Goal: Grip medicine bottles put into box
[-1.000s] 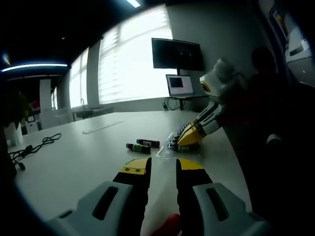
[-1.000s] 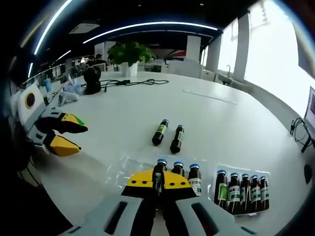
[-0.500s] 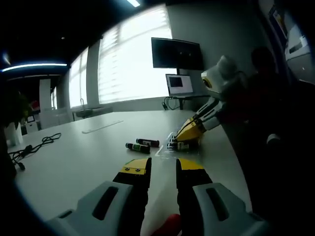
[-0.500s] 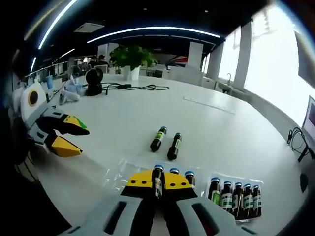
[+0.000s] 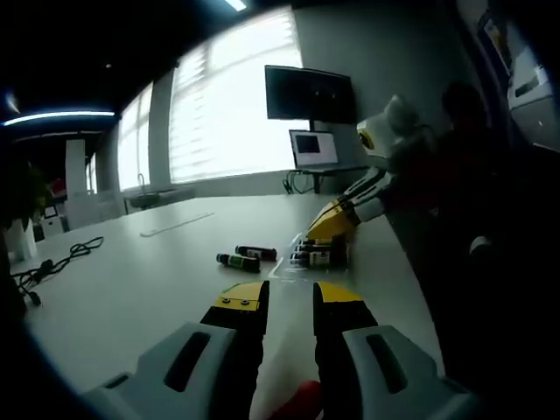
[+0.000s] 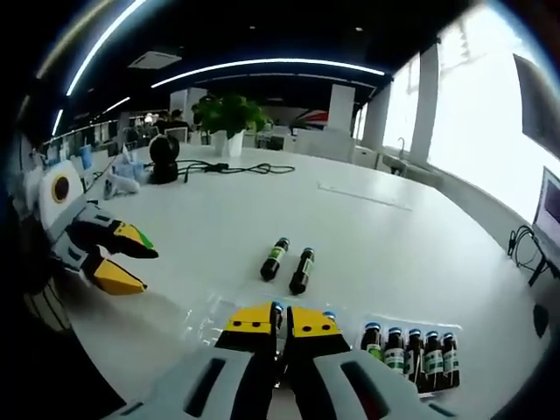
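On the white worktop (image 6: 376,236), seen from the right gripper view, two medicine bottles (image 6: 287,263) lie on their sides just beside each other, green labels up and caps pointing away from the camera. Nearer the camera sits a clear plastic box (image 6: 203,317), and the right tool (image 6: 282,320) hangs over it with its yellow-tipped jaws clenched on a bottle (image 6: 277,310), whose blue cap shows in the narrow gap between them. To the right of that tool a row of upright bottles (image 6: 409,344) with blue caps stands packed side by side in the clear tray. The left tool (image 6: 122,257) comes into this view at the left edge, its jaws spread apart and holding nothing, above bare worktop well apart from the bottles. From the left gripper view, the left tool (image 5: 290,297) shows the same released gap between its yellow pads, and beyond it the right tool (image 5: 331,223) sits over the group of bottles, with the two lying ones near, to its left. Black cables (image 6: 229,166) and a potted plant (image 6: 228,112) rest at the far side of the worktop.
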The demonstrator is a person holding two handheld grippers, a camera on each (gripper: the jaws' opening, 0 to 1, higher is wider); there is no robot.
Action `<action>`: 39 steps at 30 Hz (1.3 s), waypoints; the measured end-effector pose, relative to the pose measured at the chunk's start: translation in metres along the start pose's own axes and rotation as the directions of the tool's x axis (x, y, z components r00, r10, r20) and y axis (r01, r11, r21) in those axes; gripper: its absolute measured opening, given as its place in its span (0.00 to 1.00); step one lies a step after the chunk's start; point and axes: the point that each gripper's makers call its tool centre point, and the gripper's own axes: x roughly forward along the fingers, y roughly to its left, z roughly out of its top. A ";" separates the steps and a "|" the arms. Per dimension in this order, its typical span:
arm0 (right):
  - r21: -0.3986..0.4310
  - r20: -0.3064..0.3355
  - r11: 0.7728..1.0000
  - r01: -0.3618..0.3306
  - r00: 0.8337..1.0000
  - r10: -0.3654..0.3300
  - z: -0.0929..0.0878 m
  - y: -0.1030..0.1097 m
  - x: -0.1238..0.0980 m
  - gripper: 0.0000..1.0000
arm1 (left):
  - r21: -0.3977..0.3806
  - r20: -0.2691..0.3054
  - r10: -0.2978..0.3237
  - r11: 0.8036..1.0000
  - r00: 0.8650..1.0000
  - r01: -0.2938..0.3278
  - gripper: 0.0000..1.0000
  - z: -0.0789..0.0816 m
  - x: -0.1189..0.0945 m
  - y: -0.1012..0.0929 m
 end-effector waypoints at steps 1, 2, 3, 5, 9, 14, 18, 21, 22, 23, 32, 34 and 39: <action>0.001 0.001 1.000 0.004 1.000 -0.004 0.000 -0.001 0.000 0.01 | -0.004 -0.010 0.004 1.000 1.000 -0.004 0.14 -0.001 0.002 0.001; 0.002 0.003 1.000 0.007 1.000 -0.007 0.000 -0.002 -0.001 0.01 | -0.009 -0.012 0.004 1.000 1.000 -0.004 0.14 -0.002 0.003 0.004; 0.003 0.004 1.000 0.009 1.000 -0.009 0.000 -0.003 -0.001 0.01 | -0.036 -0.017 0.002 0.999 1.000 -0.002 0.14 -0.003 0.003 0.005; 0.008 0.009 1.000 0.013 1.000 -0.014 0.000 -0.004 -0.003 0.01 | -0.107 -0.012 -0.021 0.994 1.000 0.019 0.14 -0.001 0.003 0.004; 0.023 0.026 1.000 0.000 1.000 0.000 0.002 -0.005 -0.003 0.01 | -0.071 -0.016 -0.018 0.997 1.000 0.017 0.14 0.002 0.003 0.006; 0.010 0.037 1.000 -0.011 0.999 0.011 0.005 -0.004 0.001 0.04 | -0.031 -0.012 -0.027 0.999 1.000 0.027 0.14 0.004 0.004 0.003; -0.004 0.041 1.000 -0.004 0.999 0.004 0.011 -0.007 0.009 0.05 | -0.010 -0.009 -0.035 0.999 0.999 0.035 0.15 0.001 0.003 0.000; 0.002 0.041 1.000 0.007 0.999 -0.007 0.016 -0.010 0.016 0.05 | -0.019 -0.011 -0.046 0.999 0.999 0.045 0.16 -0.004 0.004 -0.001; 0.003 0.041 1.000 0.007 0.999 -0.007 0.017 -0.011 0.018 0.05 | -0.024 -0.018 -0.051 0.998 0.999 0.050 0.16 -0.006 0.004 -0.002; 0.004 0.040 1.000 0.005 0.999 -0.005 0.018 -0.011 0.020 0.05 | -0.028 -0.023 -0.056 0.998 0.998 0.056 0.16 -0.007 0.002 -0.003; 0.015 0.017 1.000 -0.020 1.000 0.020 0.023 -0.018 0.046 0.05 | -0.035 0.007 -0.049 0.998 0.999 0.049 0.17 0.000 -0.002 -0.002; 0.022 0.010 1.000 -0.021 1.000 0.020 0.023 -0.022 0.052 0.05 | -0.039 0.003 -0.051 0.998 0.999 0.051 0.17 -0.002 -0.001 -0.002; 0.025 -0.011 0.999 -0.035 0.999 0.036 0.024 -0.022 0.061 0.07 | -0.042 0.010 -0.046 0.998 0.999 0.047 0.17 0.001 -0.002 -0.001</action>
